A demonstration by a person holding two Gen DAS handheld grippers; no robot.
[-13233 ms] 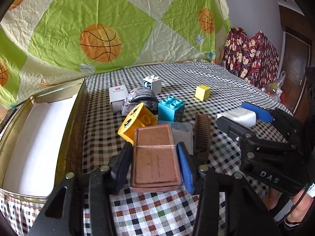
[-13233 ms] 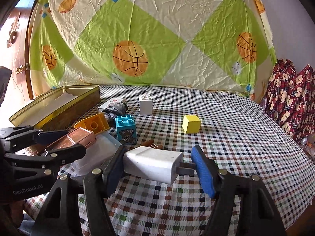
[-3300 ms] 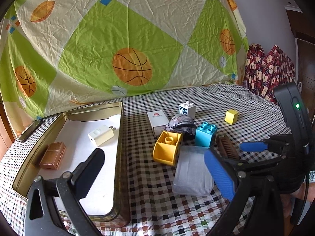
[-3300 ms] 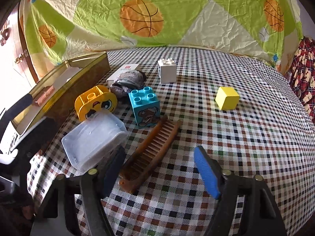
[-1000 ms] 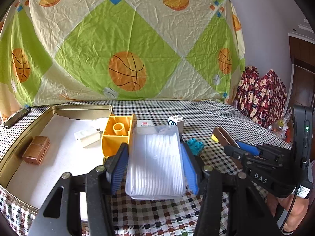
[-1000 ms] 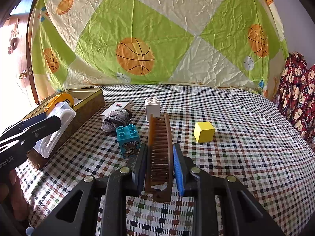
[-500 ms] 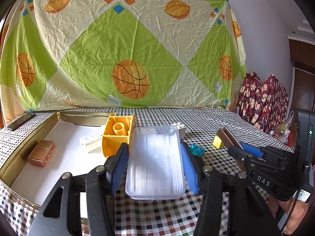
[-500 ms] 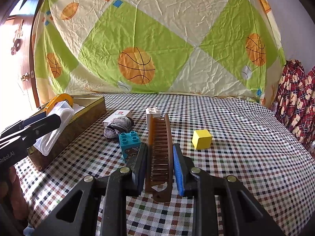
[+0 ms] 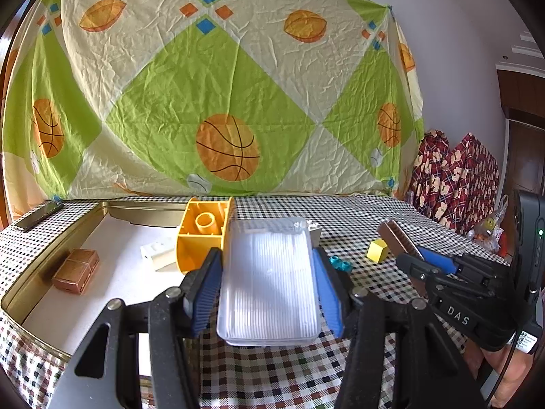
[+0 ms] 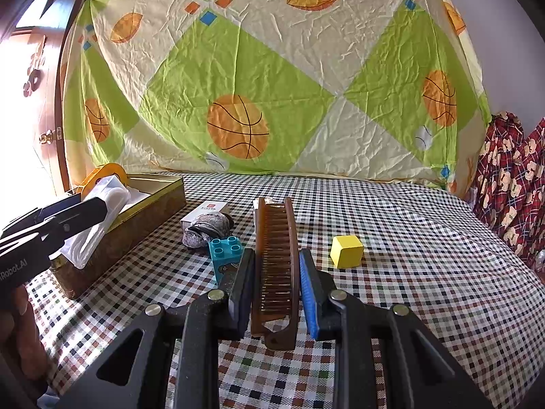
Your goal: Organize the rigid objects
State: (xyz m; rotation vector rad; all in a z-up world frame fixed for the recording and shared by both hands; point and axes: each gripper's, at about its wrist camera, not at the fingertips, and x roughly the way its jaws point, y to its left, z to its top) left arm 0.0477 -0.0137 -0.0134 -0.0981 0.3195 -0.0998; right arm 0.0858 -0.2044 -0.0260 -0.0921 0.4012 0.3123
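Crowding the left tongs (image 9: 269, 293), a yellow block (image 9: 201, 235) touches their clear box (image 9: 269, 279).

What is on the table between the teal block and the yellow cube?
Nothing lies on the checked cloth between the teal block and the yellow cube. In the right wrist view, only the brown comb, held above it, crosses that gap.

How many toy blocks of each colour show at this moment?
Orange-yellow brick: 1
Yellow cube: 1
Teal brick: 1
White brick: 1
Total: 4
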